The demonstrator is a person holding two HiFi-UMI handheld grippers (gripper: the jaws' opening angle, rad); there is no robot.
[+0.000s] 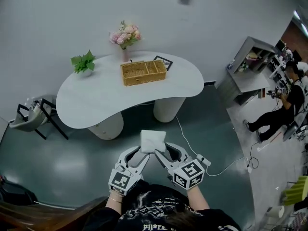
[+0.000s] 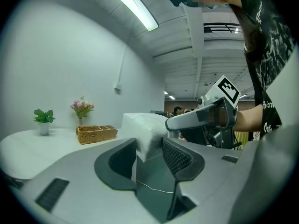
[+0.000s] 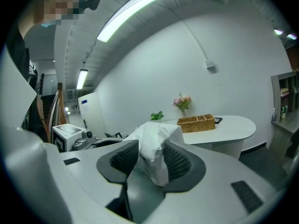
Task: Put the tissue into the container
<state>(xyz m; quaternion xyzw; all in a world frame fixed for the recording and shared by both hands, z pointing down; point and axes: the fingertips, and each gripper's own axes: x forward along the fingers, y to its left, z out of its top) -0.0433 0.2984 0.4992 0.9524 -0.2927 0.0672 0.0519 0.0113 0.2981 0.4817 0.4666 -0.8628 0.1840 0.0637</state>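
Observation:
A white tissue pack (image 1: 153,141) hangs over the dark floor in front of me, carried between both grippers. My left gripper (image 1: 141,152) is shut on its lower left part, and in the left gripper view the tissue pack (image 2: 145,127) is wedged between the ribbed pads of the left gripper (image 2: 149,146). My right gripper (image 1: 166,151) pinches the pack's lower right corner; in the right gripper view the crumpled wrap of the pack (image 3: 156,146) is squeezed between the pads of the right gripper (image 3: 150,158). The wicker basket (image 1: 143,72) with compartments stands on the white table (image 1: 96,100) ahead, well beyond the grippers.
On the table stand a vase of pink flowers (image 1: 125,36), a small green plant (image 1: 83,62) and a picture frame (image 1: 163,61). A black chair (image 1: 33,114) is at the left. A white cable (image 1: 192,143) trails on the floor. A seated person (image 1: 284,105) and a grey cabinet (image 1: 248,66) are at the right.

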